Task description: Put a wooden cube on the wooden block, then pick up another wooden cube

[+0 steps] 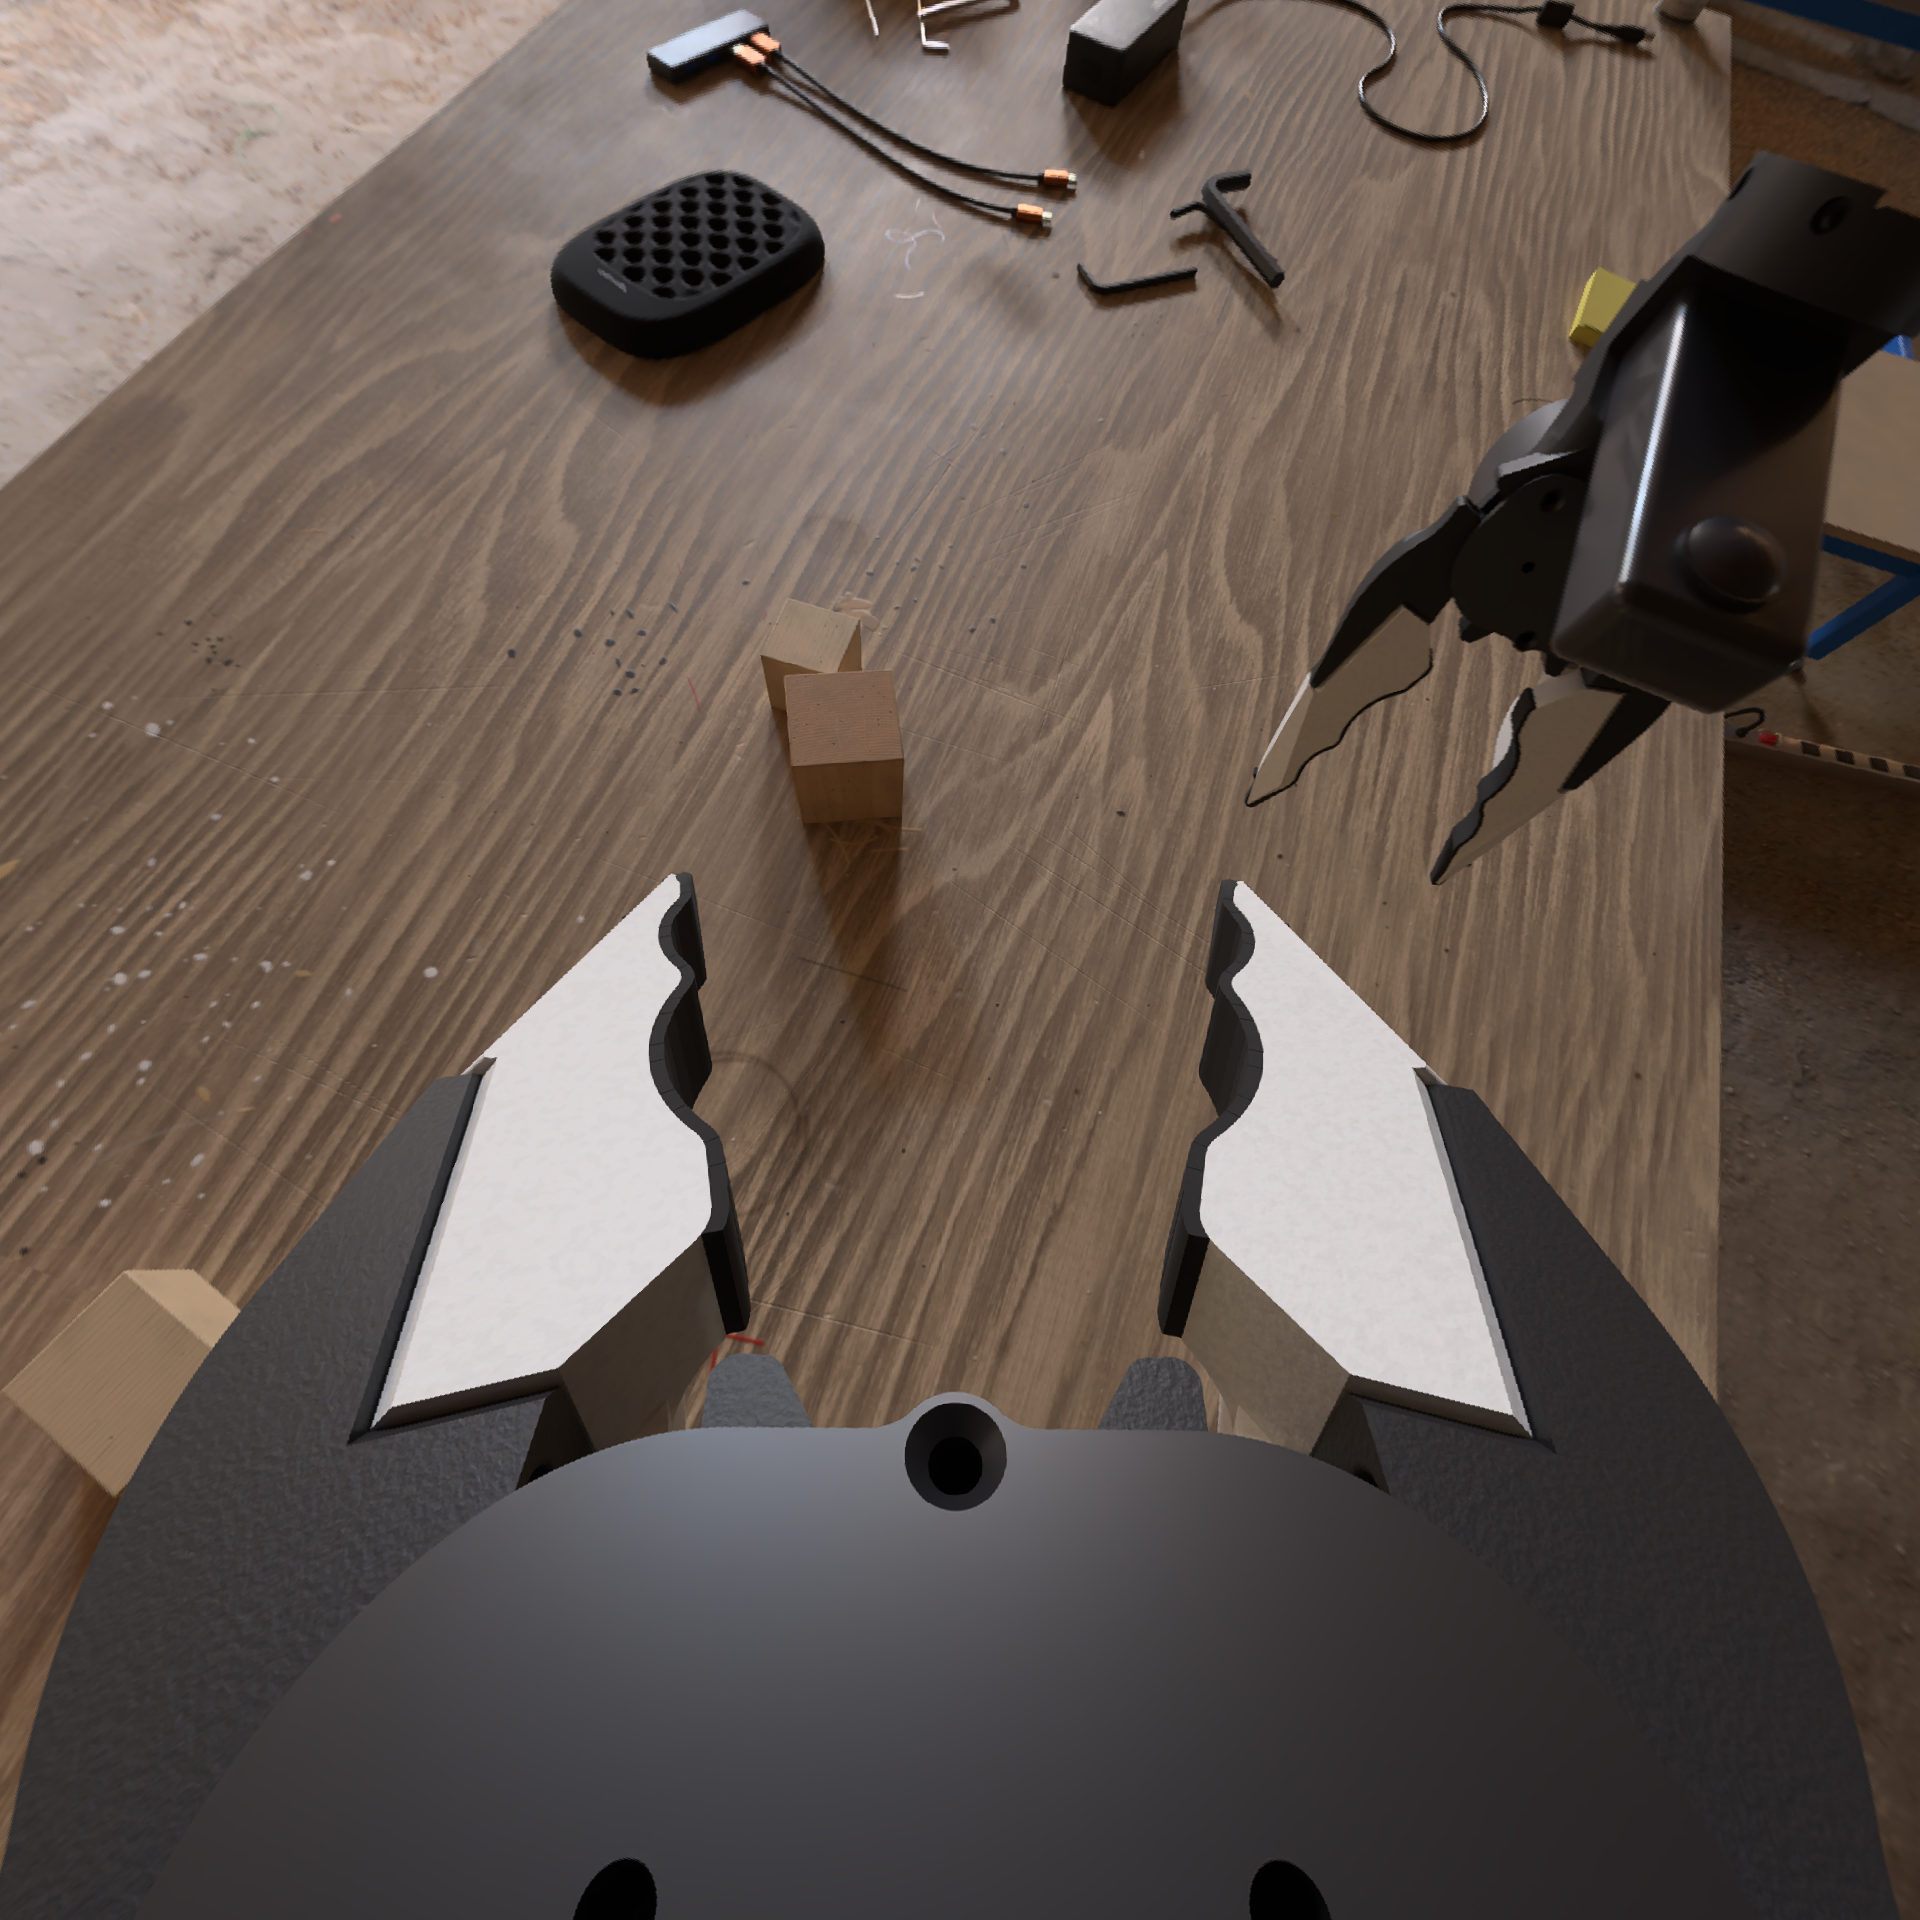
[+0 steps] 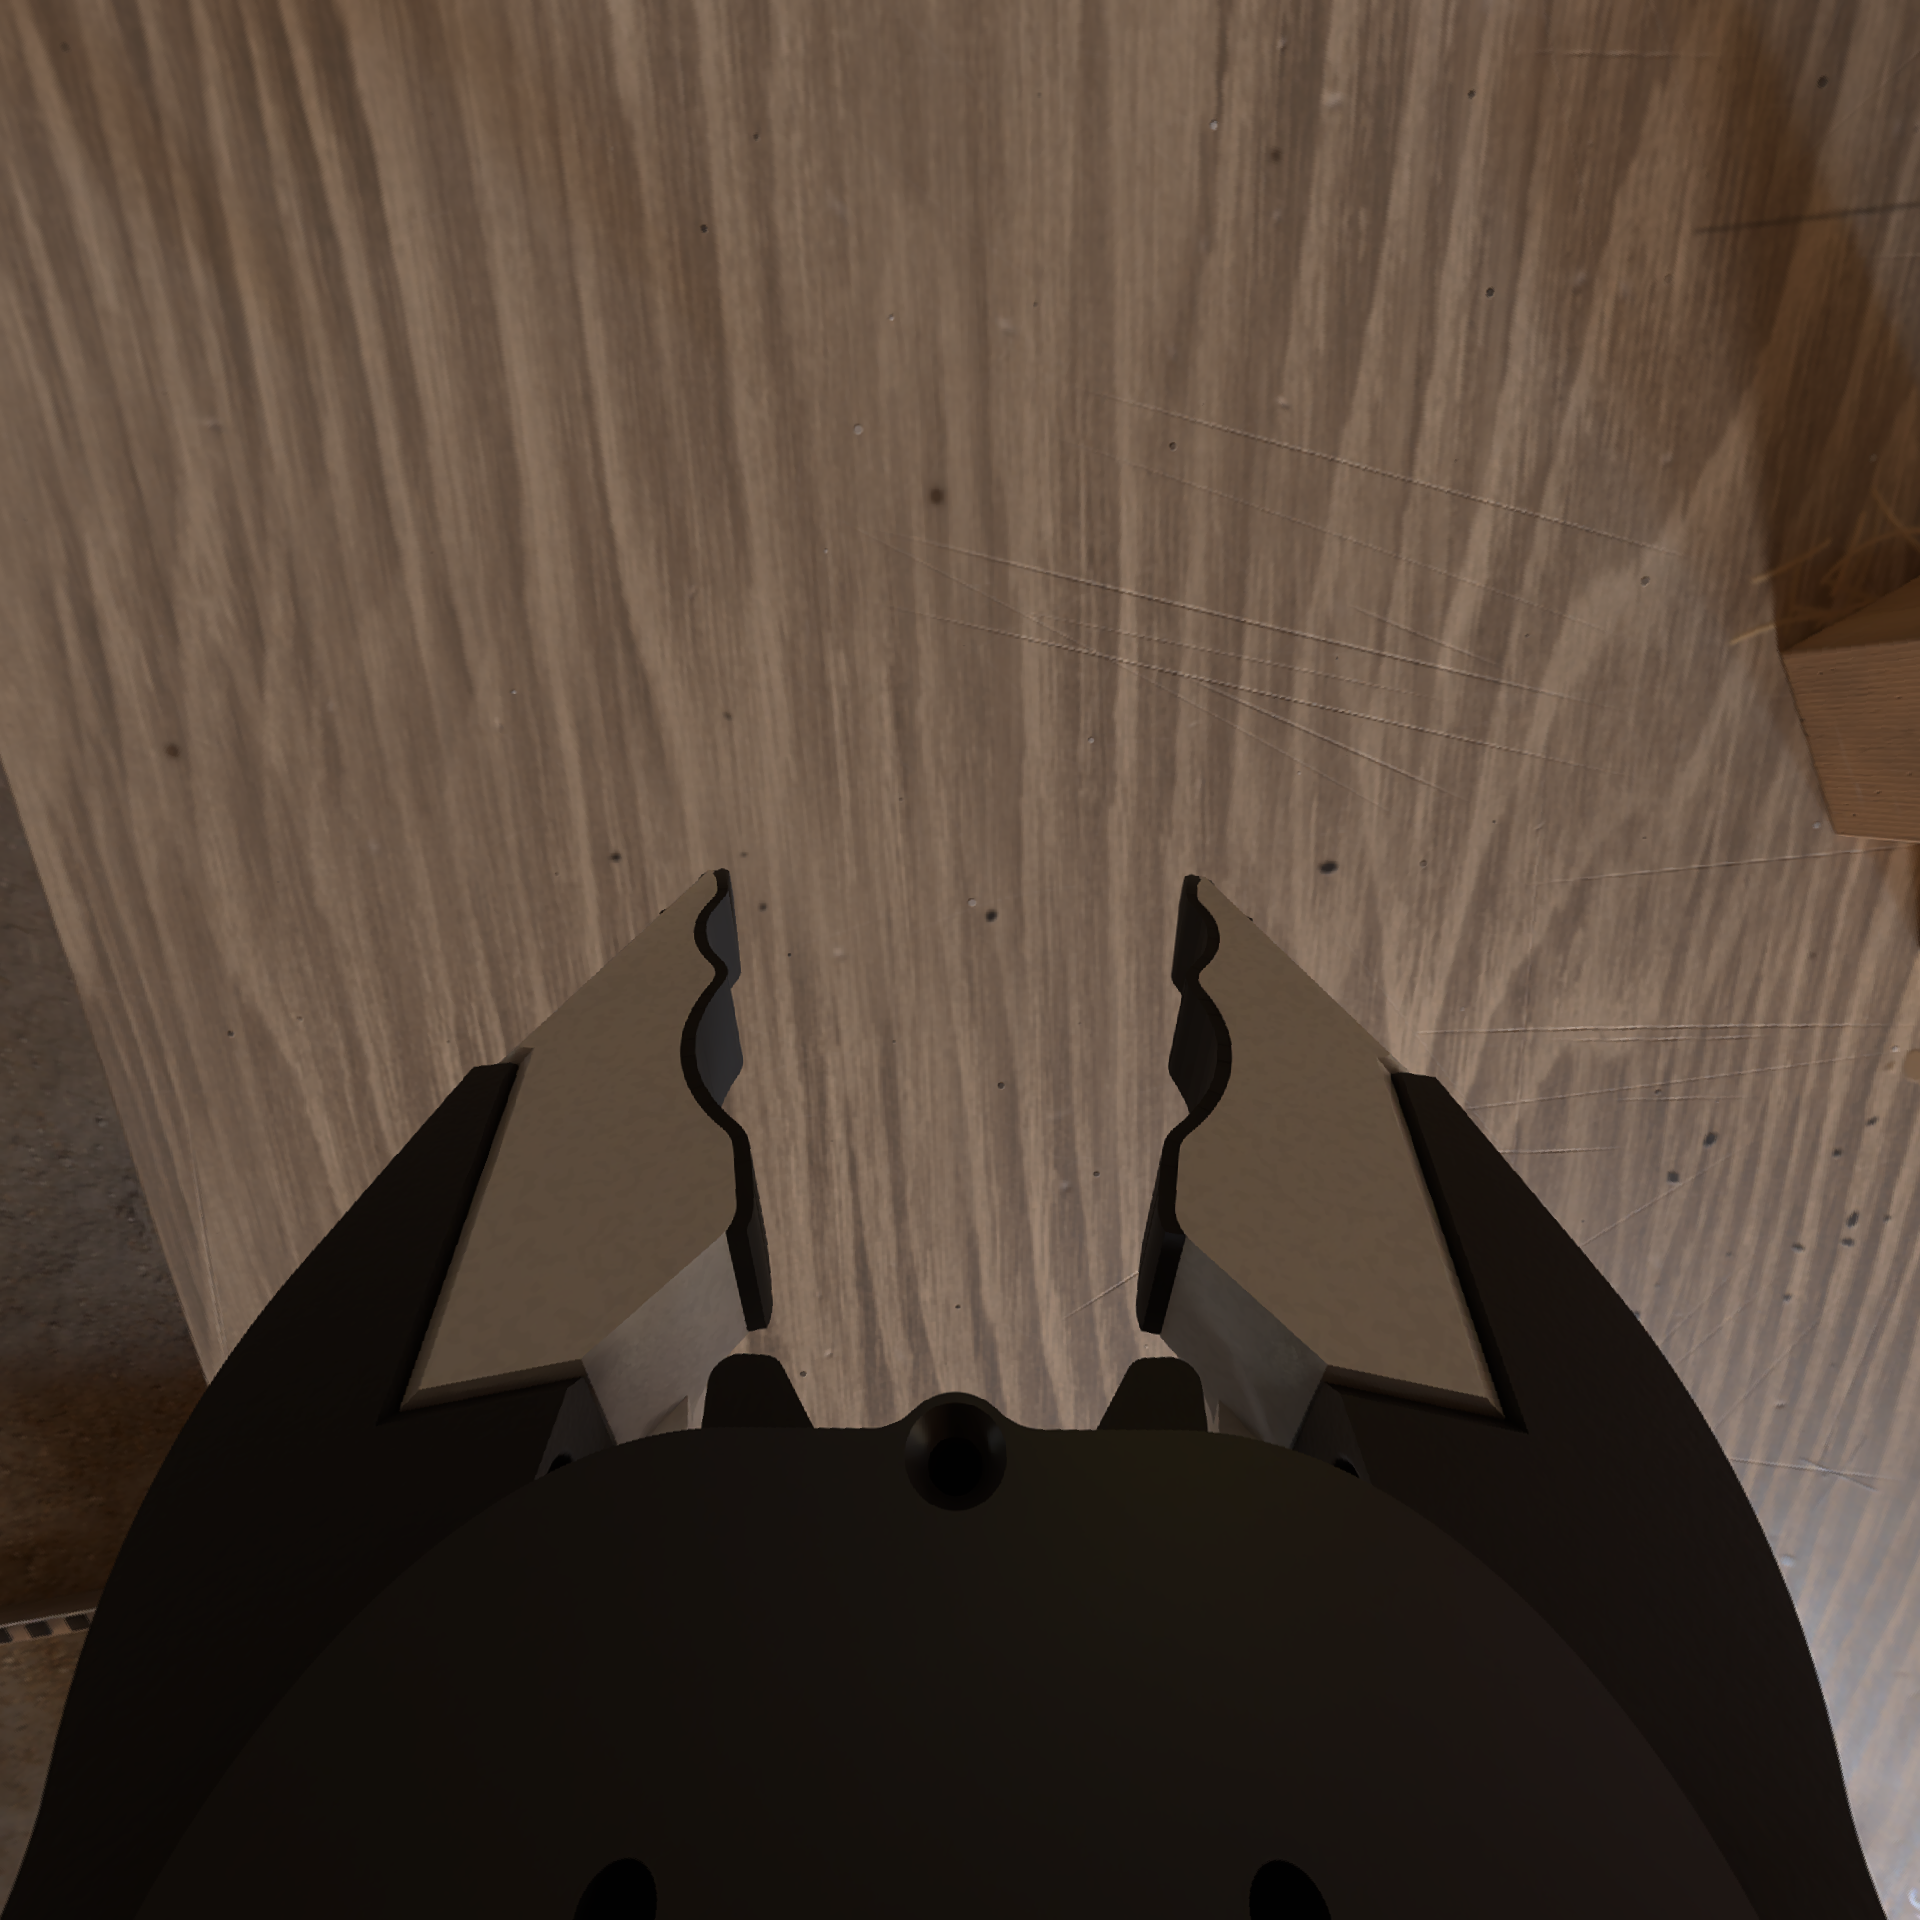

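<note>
Two small wooden cubes sit touching in the middle of the table: the nearer cube (image 1: 844, 743) and the farther cube (image 1: 808, 639) just behind it. A larger wooden block (image 1: 114, 1371) lies at the lower left, partly hidden by my left gripper's body. My left gripper (image 1: 956, 883) is open and empty, above the table a short way before the nearer cube. My right gripper (image 1: 1345, 840) hovers to the right of the cubes, open and empty. In the right wrist view it (image 2: 956, 878) points down at bare table, with a wooden piece (image 2: 1860, 727) at the right edge.
At the far end lie a black perforated pad (image 1: 688, 262), hex keys (image 1: 1138, 278), cables with orange plugs (image 1: 914, 145) and a black box (image 1: 1117, 47). A yellow block (image 1: 1600, 307) shows behind the right gripper. The table's right edge (image 1: 1720, 935) is close to the right gripper.
</note>
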Controlling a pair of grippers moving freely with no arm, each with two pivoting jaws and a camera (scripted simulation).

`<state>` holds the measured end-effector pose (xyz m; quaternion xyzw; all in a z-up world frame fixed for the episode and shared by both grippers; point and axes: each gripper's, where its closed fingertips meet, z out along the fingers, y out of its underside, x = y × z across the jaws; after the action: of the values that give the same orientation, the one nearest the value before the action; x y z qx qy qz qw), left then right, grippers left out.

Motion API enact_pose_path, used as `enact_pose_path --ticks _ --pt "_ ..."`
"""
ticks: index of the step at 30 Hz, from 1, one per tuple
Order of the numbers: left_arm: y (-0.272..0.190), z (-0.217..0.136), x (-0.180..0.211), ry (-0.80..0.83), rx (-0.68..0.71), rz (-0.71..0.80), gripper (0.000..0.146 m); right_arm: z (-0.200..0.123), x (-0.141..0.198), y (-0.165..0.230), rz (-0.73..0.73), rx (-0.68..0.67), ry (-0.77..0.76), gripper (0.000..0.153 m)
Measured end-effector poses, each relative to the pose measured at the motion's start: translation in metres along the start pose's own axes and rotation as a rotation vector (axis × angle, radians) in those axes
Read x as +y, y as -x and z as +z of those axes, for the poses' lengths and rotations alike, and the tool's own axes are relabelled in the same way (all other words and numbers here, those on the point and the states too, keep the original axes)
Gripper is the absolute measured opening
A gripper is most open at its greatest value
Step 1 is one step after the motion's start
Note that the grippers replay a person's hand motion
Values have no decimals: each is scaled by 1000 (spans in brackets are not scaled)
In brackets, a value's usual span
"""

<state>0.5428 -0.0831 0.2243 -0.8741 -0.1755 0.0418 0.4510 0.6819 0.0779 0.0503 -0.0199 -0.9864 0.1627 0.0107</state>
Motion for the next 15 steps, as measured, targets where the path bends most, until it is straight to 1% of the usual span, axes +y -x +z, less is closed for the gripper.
enact_pose_path --ticks 2,5,12,15 --pt "-2 -7 3 2 -4 13 99 1 -2 -2 3 7 12 85" --pt "-2 -8 11 44 -12 15 100 4 -7 -2 7 2 25 85" --pt "-4 1 17 87 -7 15 100 9 -13 -2 6 -5 34 85" --pt "-3 11 19 106 -10 0 100 9 -12 -2 15 -1 30 85"
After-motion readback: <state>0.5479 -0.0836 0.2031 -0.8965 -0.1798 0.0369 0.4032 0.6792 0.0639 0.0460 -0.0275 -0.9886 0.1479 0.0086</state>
